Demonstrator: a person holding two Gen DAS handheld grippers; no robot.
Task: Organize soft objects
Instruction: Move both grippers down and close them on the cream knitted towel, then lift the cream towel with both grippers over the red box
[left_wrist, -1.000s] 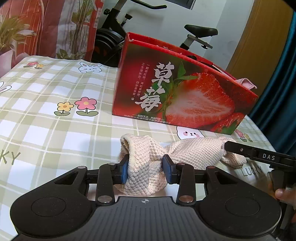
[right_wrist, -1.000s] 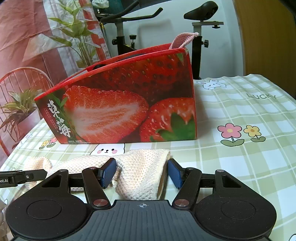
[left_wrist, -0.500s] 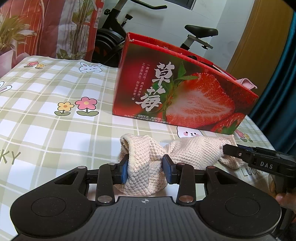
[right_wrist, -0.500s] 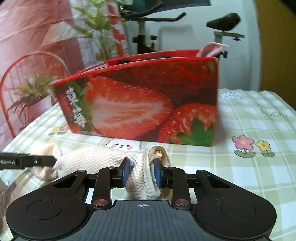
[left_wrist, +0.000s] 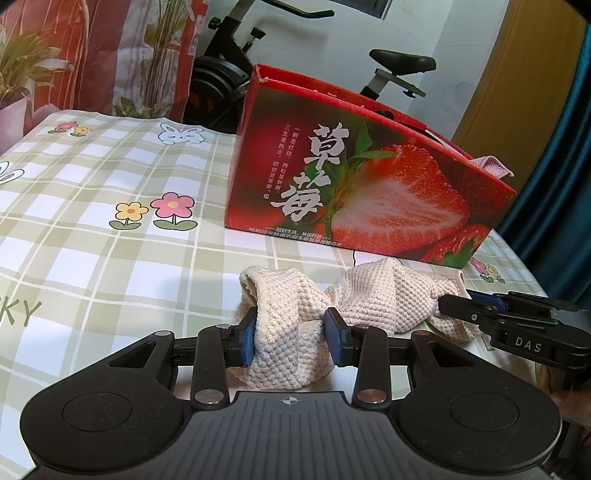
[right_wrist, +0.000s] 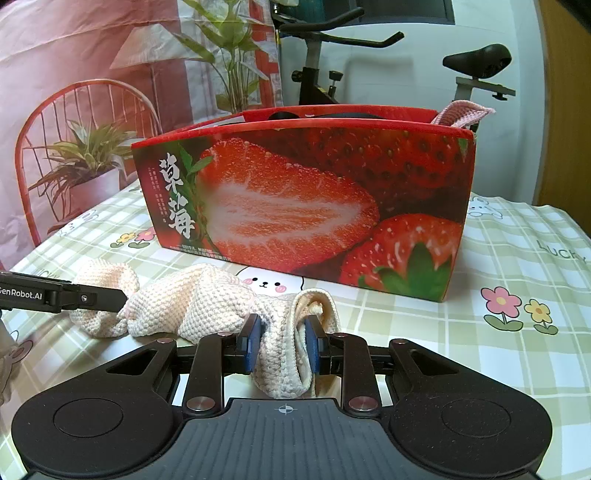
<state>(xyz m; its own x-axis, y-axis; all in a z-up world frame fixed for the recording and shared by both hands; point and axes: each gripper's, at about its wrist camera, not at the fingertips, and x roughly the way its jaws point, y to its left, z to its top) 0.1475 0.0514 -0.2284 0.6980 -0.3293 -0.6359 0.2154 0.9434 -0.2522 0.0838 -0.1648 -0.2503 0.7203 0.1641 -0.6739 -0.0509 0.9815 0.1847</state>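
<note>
At lower centre of both views: cream knitted cloth (left_wrist: 354, 299) on the checked bench (left_wrist: 92, 236), before the strawberry box (left_wrist: 362, 192).
Left gripper (left_wrist: 291, 336) and right gripper (right_wrist: 282, 343) each have fingers clamped on a cloth end. Risk: pulling apart may slip the loose knit free; sagging middle could snag the box rim.

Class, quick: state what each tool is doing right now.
Left tool: closed on one end of the cream knitted cloth.
Right tool: just closed on its other end.

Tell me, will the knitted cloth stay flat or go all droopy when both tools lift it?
Probably droopy: the cloth already bunches and folds where each tool pinches it. It will likely sag in the middle. It looks light and grippy, so slipping seems unlikely.
</note>
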